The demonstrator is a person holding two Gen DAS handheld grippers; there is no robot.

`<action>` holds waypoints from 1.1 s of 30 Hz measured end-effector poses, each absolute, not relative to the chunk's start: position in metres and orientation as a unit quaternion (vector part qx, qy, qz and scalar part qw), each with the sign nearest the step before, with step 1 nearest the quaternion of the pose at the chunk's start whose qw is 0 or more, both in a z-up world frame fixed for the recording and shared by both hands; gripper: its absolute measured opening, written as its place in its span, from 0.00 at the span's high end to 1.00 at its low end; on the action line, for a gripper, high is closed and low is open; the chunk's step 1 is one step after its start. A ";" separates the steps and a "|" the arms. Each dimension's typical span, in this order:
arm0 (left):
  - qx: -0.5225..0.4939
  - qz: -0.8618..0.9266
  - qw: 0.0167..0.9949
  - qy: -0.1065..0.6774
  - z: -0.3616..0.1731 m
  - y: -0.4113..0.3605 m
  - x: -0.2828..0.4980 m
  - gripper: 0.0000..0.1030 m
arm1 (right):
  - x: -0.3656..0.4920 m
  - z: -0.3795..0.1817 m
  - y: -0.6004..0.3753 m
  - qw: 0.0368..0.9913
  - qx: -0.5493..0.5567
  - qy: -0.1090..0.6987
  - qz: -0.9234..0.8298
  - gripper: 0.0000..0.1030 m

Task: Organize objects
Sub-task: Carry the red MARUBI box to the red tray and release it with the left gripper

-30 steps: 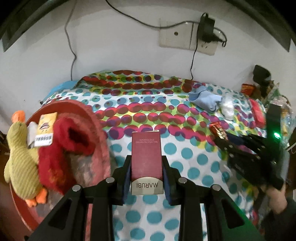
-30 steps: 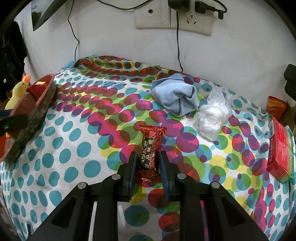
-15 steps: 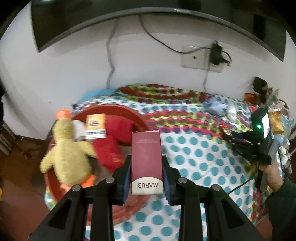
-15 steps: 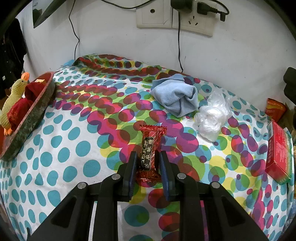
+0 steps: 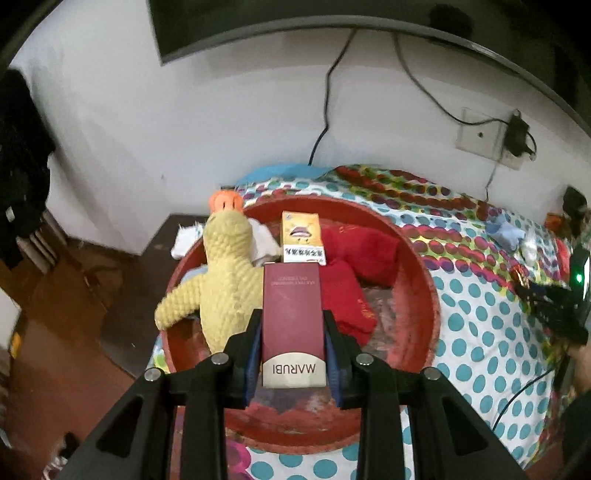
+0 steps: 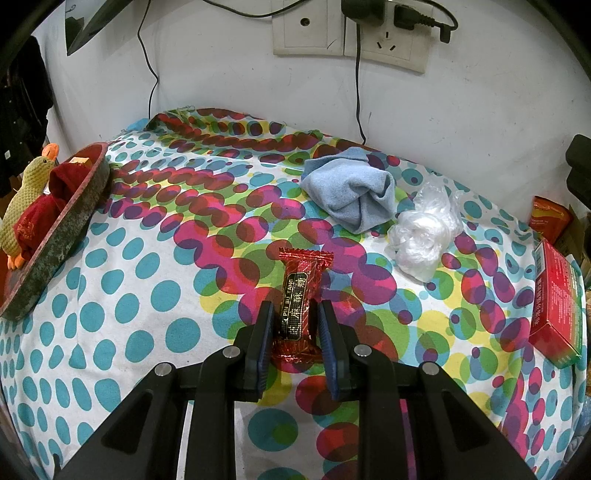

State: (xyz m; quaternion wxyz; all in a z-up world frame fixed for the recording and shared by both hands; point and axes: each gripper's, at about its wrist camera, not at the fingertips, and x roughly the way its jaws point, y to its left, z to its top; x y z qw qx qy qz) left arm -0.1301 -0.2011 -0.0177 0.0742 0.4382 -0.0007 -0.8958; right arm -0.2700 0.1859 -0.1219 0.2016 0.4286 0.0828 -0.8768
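Observation:
My left gripper (image 5: 291, 325) is shut on a dark red MARUBI box (image 5: 291, 317) and holds it above the round red basin (image 5: 424, 273). The basin holds a yellow plush duck (image 5: 225, 273), a red cloth (image 5: 362, 266) and a small yellow box (image 5: 301, 236). My right gripper (image 6: 295, 317) is shut on a red candy wrapper (image 6: 299, 295) over the dotted tablecloth (image 6: 147, 295). The basin also shows in the right wrist view (image 6: 62, 236), far left.
A blue cloth (image 6: 351, 192), a crumpled clear plastic bag (image 6: 424, 232) and a red box (image 6: 557, 302) lie on the table's right side. Wall sockets (image 6: 351, 33) with cables hang behind. The right gripper (image 5: 546, 306) shows at the left view's right edge.
My left gripper has swung left with the box and risen, so the basin now lies right under it. My right gripper has barely moved.

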 end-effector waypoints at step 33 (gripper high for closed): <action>0.469 -0.880 0.072 0.029 -0.079 -0.235 -0.226 0.69 | -0.270 -0.122 0.179 0.199 0.428 0.086 -0.877 0.77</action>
